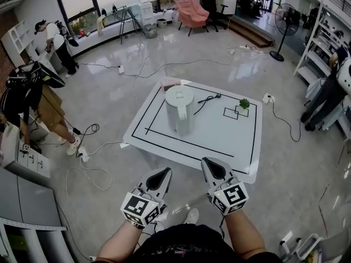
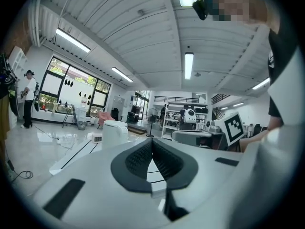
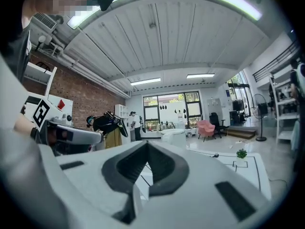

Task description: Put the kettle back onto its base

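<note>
Before the table's (image 1: 219,141) near edge, left gripper (image 1: 165,171) and right gripper (image 1: 209,161) hang clenched, empty.

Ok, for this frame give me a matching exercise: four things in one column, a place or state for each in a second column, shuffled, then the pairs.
Things
1. kettle
2. plant
3. left tongs
4. pink armchair

Places or states
A. off the table, far behind it
B. shut, holding nothing, just short of the table's near edge
C. upright on the table's left half, inside the taped outline
D. green, by the small taped squares on the table's right half

Pairs: 1-C; 2-D; 3-B; 4-A
</note>
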Action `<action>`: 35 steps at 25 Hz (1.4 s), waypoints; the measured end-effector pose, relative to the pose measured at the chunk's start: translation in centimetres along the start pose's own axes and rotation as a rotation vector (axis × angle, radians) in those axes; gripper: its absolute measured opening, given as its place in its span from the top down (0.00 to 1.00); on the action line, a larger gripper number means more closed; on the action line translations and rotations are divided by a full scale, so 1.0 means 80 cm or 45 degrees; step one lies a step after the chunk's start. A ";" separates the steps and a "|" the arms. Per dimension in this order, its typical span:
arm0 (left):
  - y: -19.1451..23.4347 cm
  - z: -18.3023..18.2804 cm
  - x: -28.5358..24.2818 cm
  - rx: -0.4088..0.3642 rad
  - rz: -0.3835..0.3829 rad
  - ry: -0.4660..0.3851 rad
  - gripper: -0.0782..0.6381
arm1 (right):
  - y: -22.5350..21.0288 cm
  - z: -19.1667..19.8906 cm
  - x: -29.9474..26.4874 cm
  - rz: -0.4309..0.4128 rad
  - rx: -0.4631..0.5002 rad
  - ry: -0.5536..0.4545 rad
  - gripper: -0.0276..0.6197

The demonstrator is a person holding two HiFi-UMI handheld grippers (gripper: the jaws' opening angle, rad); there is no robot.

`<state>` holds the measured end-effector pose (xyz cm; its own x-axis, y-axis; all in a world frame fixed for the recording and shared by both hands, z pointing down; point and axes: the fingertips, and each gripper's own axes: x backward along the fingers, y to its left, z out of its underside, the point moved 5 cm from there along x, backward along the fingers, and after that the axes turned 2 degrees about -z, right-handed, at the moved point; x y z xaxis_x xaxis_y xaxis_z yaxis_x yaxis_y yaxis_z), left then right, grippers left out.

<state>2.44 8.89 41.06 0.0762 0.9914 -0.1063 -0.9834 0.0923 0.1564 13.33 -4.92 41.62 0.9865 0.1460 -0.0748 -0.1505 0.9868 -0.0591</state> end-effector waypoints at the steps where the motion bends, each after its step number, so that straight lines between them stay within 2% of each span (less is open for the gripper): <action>1: 0.001 0.000 0.003 0.001 0.013 -0.001 0.88 | 0.005 0.000 0.001 0.013 0.001 0.003 0.95; 16: 0.021 0.010 0.057 0.051 0.142 0.003 0.88 | 0.076 0.011 0.024 0.169 -0.004 0.067 0.95; 24: 0.028 0.028 0.073 0.093 0.160 0.034 0.88 | 0.096 0.022 0.027 0.194 -0.021 0.100 0.95; 35: 0.033 0.038 0.076 0.099 0.148 0.056 0.88 | 0.101 0.036 0.026 0.190 -0.052 0.105 0.95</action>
